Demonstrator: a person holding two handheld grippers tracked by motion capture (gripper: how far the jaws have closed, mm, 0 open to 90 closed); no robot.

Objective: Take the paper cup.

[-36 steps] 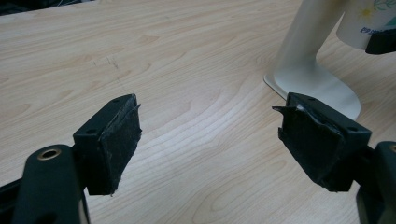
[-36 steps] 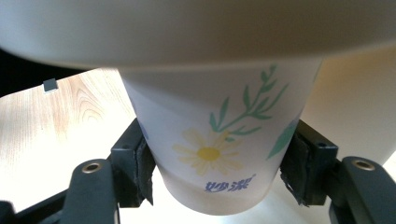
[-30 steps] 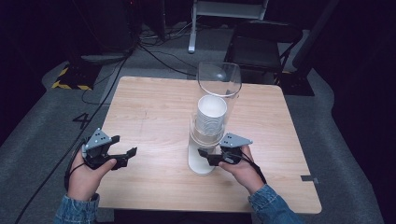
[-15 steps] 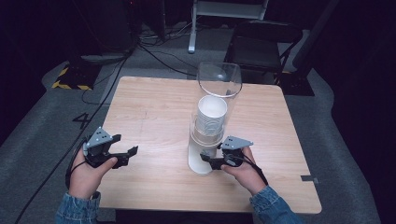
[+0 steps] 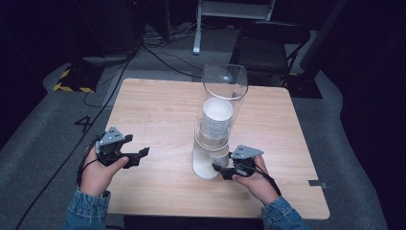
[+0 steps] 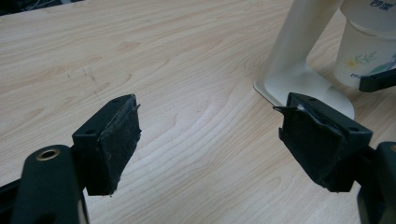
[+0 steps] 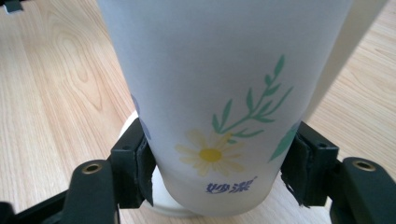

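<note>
A cup dispenser (image 5: 224, 81) stands mid-table, its clear tube holding a stack of white paper cups (image 5: 216, 117) above a white post and base (image 6: 299, 88). The lowest cup (image 7: 224, 93), printed with a daisy and green sprigs, hangs out of the tube's bottom. My right gripper (image 5: 219, 170) is shut on this cup, one pad pressed on each side of it (image 7: 219, 172). My left gripper (image 5: 141, 155) hovers over bare wood to the dispenser's left, jaws wide open with nothing between them (image 6: 210, 135). The cup (image 6: 369, 56) shows in the left gripper view too.
The wooden table (image 5: 158, 110) is bare around the dispenser. A black chair (image 5: 268, 43) and cables lie on the floor beyond the far edge. Grey carpet surrounds the table.
My right gripper has shifted slightly down and toward the person at the lowest cup. The left gripper has barely moved.
</note>
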